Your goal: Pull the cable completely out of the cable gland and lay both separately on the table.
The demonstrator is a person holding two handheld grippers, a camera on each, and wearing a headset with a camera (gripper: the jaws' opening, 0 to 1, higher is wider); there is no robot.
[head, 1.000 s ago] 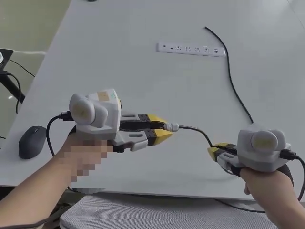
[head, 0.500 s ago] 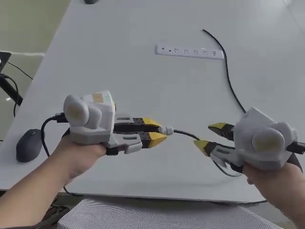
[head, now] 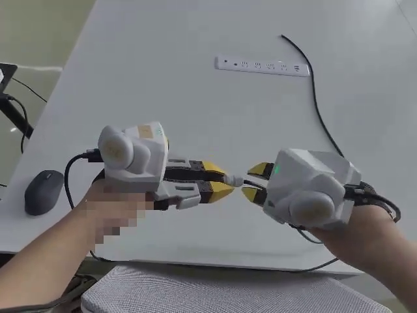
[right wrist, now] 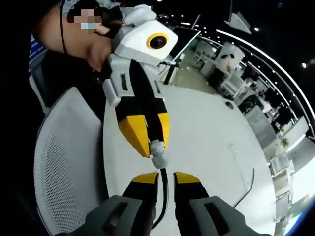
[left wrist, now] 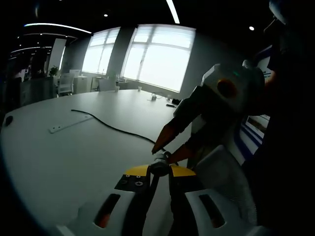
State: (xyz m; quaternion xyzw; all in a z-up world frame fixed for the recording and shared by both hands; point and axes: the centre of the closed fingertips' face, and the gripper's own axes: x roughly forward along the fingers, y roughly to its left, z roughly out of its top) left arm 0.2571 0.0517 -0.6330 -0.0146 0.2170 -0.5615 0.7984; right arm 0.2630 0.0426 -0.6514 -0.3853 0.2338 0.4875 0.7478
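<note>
Table (head: 163, 78): white and long, running away from the near edge.
Power strip (head: 261, 66): white, lying flat on the far half of the table.
Mouse (head: 44, 192): dark grey, by the table's left edge, well apart from the power strip.
Chair (head: 215, 293): grey mesh, just below the near table edge.
Stand (head: 13, 107): black, with thin wires, left of the table.
Windows (left wrist: 147, 59): bright, beyond the table.

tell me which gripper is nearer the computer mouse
Left. The left gripper is held to the right of the mouse; the right gripper is farther right, facing the left one's tips.
</note>
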